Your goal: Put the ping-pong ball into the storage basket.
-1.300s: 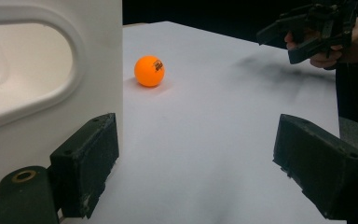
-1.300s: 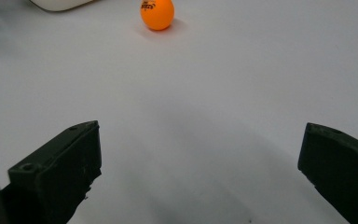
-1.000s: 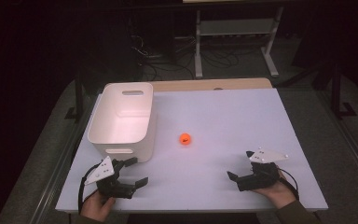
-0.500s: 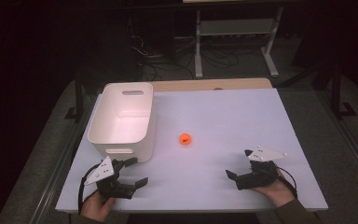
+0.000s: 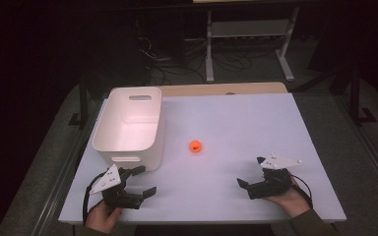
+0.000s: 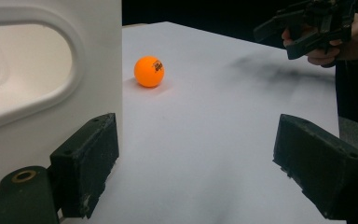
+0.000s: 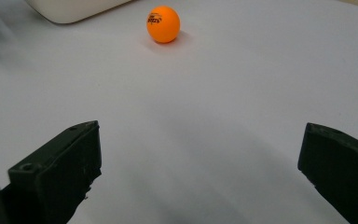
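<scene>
An orange ball point(image 5: 195, 146) lies on the white table point(image 5: 241, 118), just right of a white bin point(image 5: 130, 125). My left gripper point(image 5: 146, 180) rests near the front left edge, below the bin, open with nothing between its jaws. My right gripper point(image 5: 250, 171) sits near the front right, also open and empty, its jaws turned toward the ball. In the left gripper view the ball point(image 6: 149, 71) is ahead beside the bin wall point(image 6: 37, 93), and the right gripper point(image 6: 307, 28) is held at the far right. The right gripper view has the ball point(image 7: 163, 24) straight ahead.
The bin's handle cutout point(image 6: 23, 70) is close to the left gripper's jaw. Beyond the table stand a metal rack point(image 5: 248, 34) and cables on the dark floor. Open tabletop stretches between the two grippers and to the right of the ball.
My right gripper has edged slightly to the left. The left gripper, the ball and the bin have stayed where they were.
</scene>
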